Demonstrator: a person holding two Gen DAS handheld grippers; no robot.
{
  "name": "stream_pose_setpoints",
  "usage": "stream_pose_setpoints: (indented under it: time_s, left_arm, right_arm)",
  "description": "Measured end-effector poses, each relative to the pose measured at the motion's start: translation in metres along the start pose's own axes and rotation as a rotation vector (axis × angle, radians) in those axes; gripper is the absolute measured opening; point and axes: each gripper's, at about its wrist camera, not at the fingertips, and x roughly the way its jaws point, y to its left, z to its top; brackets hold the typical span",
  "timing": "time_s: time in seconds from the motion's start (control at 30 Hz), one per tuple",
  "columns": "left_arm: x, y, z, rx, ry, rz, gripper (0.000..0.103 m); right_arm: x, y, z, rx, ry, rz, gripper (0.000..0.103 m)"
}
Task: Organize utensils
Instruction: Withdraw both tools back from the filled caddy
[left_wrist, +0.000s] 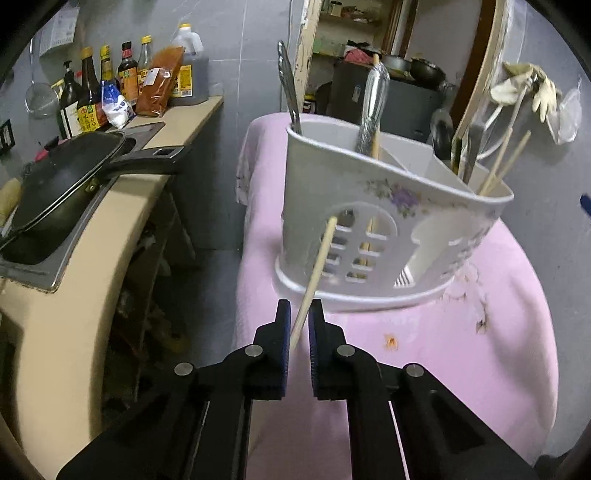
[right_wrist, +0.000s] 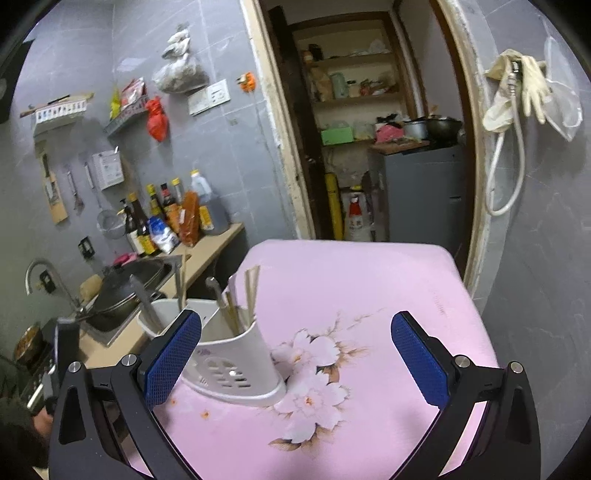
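A white utensil holder (left_wrist: 391, 236) with a floral print and slotted front stands on a table under a pink cloth (left_wrist: 461, 362). Metal spoons (left_wrist: 290, 92) and several chopsticks (left_wrist: 506, 162) stick up from its compartments. My left gripper (left_wrist: 297, 314) is shut on a single wooden chopstick (left_wrist: 317, 266), which slants up across the holder's front, outside it. In the right wrist view the holder (right_wrist: 236, 358) sits at the table's left edge, just beyond my left finger pad. My right gripper (right_wrist: 295, 317) is open wide above the flowered cloth (right_wrist: 369, 280), holding nothing.
Left of the table runs a counter with a lidded black wok (left_wrist: 62, 177) in a sink and a row of sauce bottles (left_wrist: 110, 81). A gap separates table and counter. Behind the table is an open pantry doorway (right_wrist: 369, 129). Gloves (right_wrist: 517, 85) hang on the right wall.
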Motion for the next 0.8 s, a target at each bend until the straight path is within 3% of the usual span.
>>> stream_pose_setpoints:
  time_s: [0.17,0.3,0.43,0.57,0.7,0.8]
  left_arm:
    - [-0.024,-0.003,-0.022,-0.031,0.010,0.020,0.006]
    - [-0.068,0.001,-0.025,-0.113,-0.095,0.006,0.003]
    - [-0.101,0.013,0.008,-0.255,-0.289,-0.053,0.002]
    - [-0.112,0.009,0.059,-0.277,-0.472,-0.099,0.002]
    - [-0.104,0.001,0.100,-0.234,-0.566,-0.142,0.002]
    - [-0.086,0.000,0.119,-0.188,-0.575,-0.133,0.002]
  right_arm:
    - [-0.004,-0.002,0.005,0.003,-0.018,-0.002,0.103]
    - [-0.005,-0.001,0.005,0.006,-0.027,0.001,0.103]
    - [-0.008,0.000,0.008,0.021,-0.064,0.005,0.103]
    - [-0.013,0.005,0.008,0.007,-0.083,0.002,0.103]
    - [-0.022,0.001,0.004,0.011,-0.087,-0.037,0.103]
    - [-0.033,-0.008,0.000,0.038,-0.101,-0.107,0.103]
